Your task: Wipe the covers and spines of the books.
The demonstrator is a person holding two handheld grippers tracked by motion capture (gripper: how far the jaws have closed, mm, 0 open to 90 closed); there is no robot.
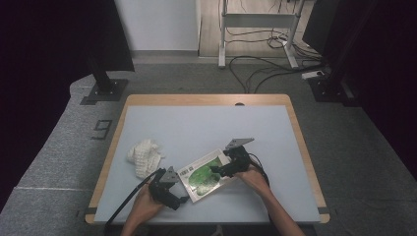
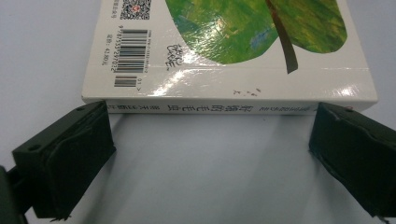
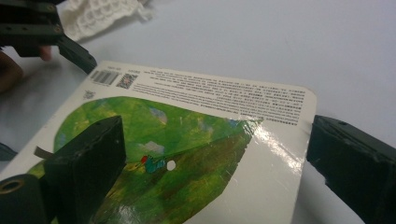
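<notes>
A book (image 1: 204,175) lies flat on the grey bench (image 1: 206,128), near the person's edge and a little left of the middle, turned at a slant so that one corner points toward the far right. Its upward cover is white with a big green leaf, a barcode, a QR code and lines of small print. The left hand-held gripper (image 1: 183,199) sits at the book's near left side with its 2 black jaws spread wide; in the left gripper view the book (image 2: 224,51) shows its spine toward the camera, and the jaws stand at either end of that spine, just short of it, with nothing pinched between them and bare bench under the gap. The right hand-held gripper (image 1: 220,171) reaches in from the right over the book; its jaws are spread too. In the right gripper view the book (image 3: 187,140) runs between them: one jaw hangs over the green leaf, and the other stands off the book's edge, above the bench. I cannot tell whether the jaw over the leaf touches the cover. A crumpled white cloth (image 1: 144,156) with a waffle weave lies on the bench to the left of the book, near it but apart.
</notes>
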